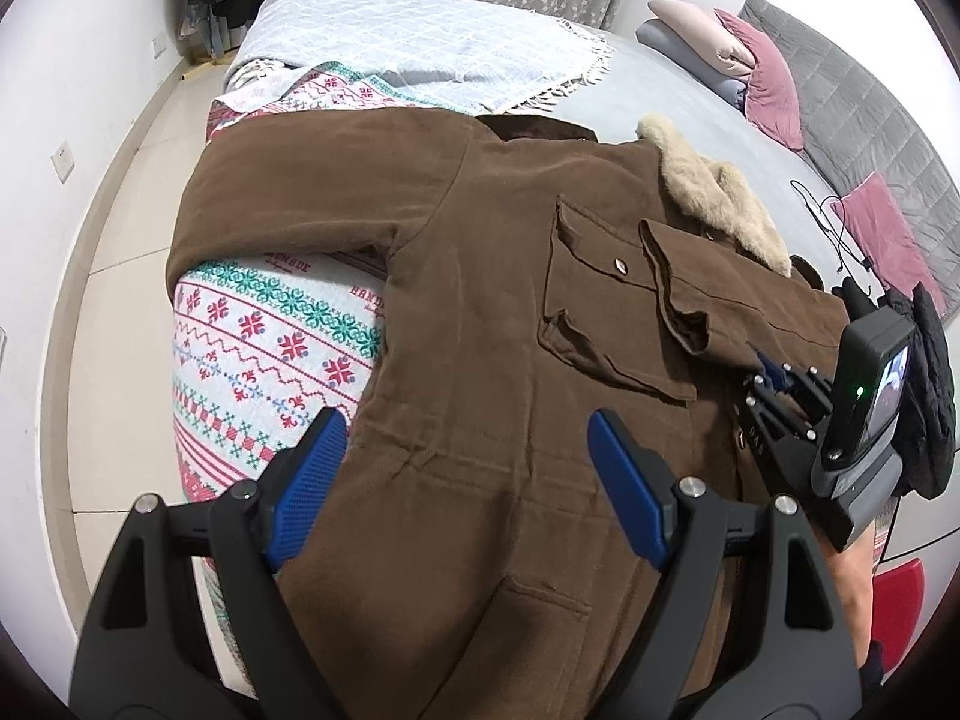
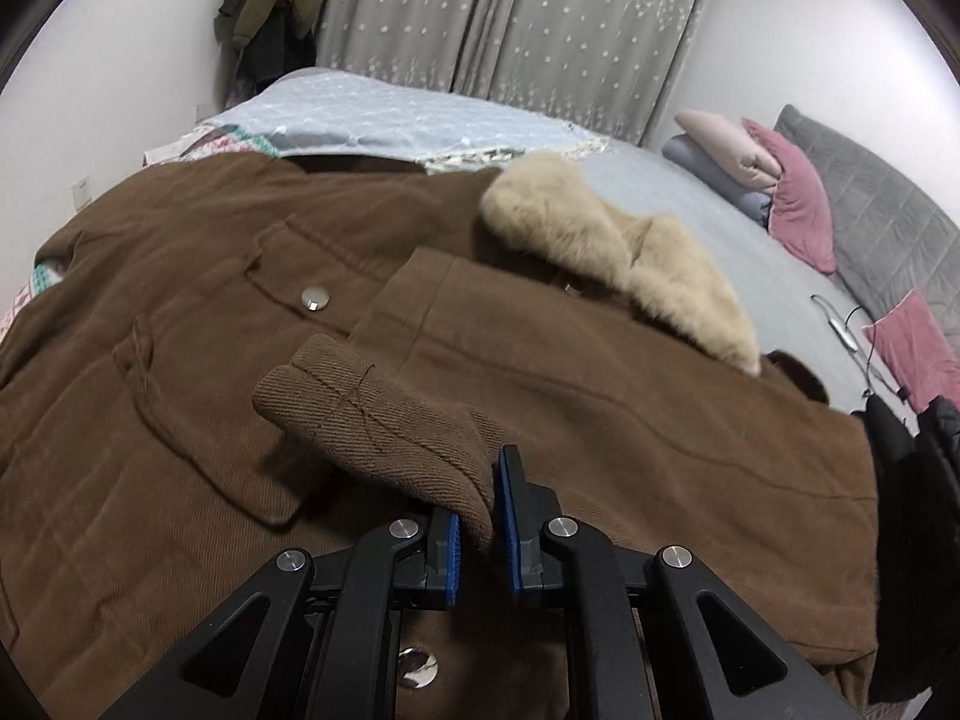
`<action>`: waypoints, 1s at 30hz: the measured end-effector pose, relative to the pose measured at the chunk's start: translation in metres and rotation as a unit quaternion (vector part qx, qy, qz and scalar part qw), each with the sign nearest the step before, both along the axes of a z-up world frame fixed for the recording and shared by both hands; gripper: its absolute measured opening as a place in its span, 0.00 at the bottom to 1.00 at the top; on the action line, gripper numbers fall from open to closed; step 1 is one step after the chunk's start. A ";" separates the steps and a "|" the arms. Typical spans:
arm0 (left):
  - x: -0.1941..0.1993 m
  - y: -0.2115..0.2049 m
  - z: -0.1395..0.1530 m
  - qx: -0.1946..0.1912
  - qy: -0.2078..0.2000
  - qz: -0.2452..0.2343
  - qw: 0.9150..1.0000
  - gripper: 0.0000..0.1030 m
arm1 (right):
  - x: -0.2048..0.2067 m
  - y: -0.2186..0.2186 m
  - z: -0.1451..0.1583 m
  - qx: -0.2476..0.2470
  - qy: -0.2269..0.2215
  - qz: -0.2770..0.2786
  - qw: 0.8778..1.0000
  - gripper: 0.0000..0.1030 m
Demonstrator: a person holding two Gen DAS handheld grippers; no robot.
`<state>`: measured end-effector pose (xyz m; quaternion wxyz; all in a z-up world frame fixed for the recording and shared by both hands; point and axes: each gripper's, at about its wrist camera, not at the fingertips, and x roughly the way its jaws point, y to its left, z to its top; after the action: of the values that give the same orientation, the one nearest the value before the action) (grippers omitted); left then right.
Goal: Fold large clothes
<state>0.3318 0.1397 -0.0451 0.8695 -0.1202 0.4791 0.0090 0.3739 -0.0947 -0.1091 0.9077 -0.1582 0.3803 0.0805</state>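
R tool (image 2: 480, 516) pinching coat (image 2: 180, 420) cuff (image 2: 384, 420), seemingly.

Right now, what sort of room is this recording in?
Most likely a bedroom at home: a bed with pillows against a padded headboard, curtains behind it, and a brown coat spread out for folding.

White walls (image 1: 90, 60) and a pale tiled floor (image 1: 120, 276) surround a grey-sheeted bed (image 2: 720, 228). Star-patterned grey curtains (image 2: 510, 18) hang behind it; pink pillows (image 2: 798, 210) lean against a quilted grey headboard (image 2: 888, 222).
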 end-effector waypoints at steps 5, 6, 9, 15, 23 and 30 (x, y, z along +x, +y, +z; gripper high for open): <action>0.002 -0.004 -0.002 0.001 0.003 -0.003 1.000 0.80 | -0.003 -0.001 -0.007 -0.003 0.018 0.004 1.000 0.16; 0.002 -0.005 -0.003 0.002 0.003 -0.004 1.000 0.80 | -0.004 -0.001 -0.008 -0.003 0.017 0.005 1.000 0.17; 0.003 -0.006 -0.003 0.003 0.005 -0.006 1.000 0.80 | -0.004 -0.001 -0.009 -0.005 0.021 0.003 1.000 0.18; 0.004 -0.008 -0.004 0.001 0.007 -0.006 1.000 0.80 | -0.013 -0.003 0.003 0.023 0.048 0.012 0.999 0.46; -0.001 -0.014 -0.005 0.004 0.008 -0.019 1.000 0.80 | -0.016 -0.118 0.049 0.171 0.069 -0.042 0.982 0.49; 0.003 -0.018 -0.009 0.008 0.013 -0.018 1.000 0.80 | -0.002 -0.248 0.028 0.182 0.074 -0.205 0.959 0.35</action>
<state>0.3346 0.1214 -0.0538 0.8642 -0.1048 0.4921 -0.0016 0.3718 -0.3430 -0.0810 0.8875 0.0972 0.4497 -0.0277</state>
